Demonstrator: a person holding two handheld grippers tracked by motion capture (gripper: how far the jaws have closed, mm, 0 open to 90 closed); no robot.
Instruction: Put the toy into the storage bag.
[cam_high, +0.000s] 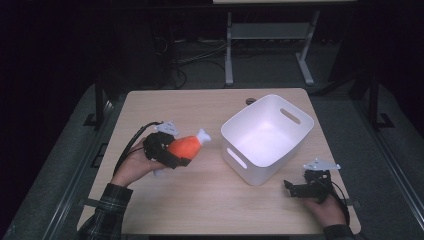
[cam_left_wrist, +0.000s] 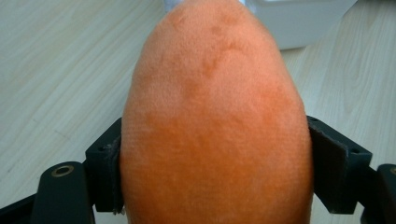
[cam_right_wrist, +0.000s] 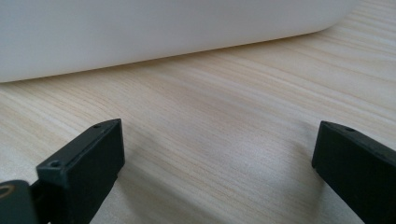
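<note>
Altogether, the table (cam_high: 200, 200) carried one orange plush toy (cam_high: 184, 146), one white bin (cam_high: 267, 137), and two grippers. From the high view, the left gripper (cam_high: 172, 155) was clamped round the toy's orange body, holding it left of the bin and well apart from it. The toy's white tip pointed toward the bin; whether the toy was lifted clear of the tabletop I could not tell. The right gripper (cam_high: 295, 189) rested near the table's front right corner, just in front of the bin, with nothing between its jaws.

The left gripper view added the grip itself: both black jaws pressed into the toy's (cam_left_wrist: 215, 116) fuzzy sides, the bin's (cam_left_wrist: 299, 18) wall beyond.

The right gripper view showed that gripper's (cam_right_wrist: 217, 163) jaws spread wide over bare wood, with the bin's (cam_right_wrist: 163, 28) lower wall close ahead.
</note>
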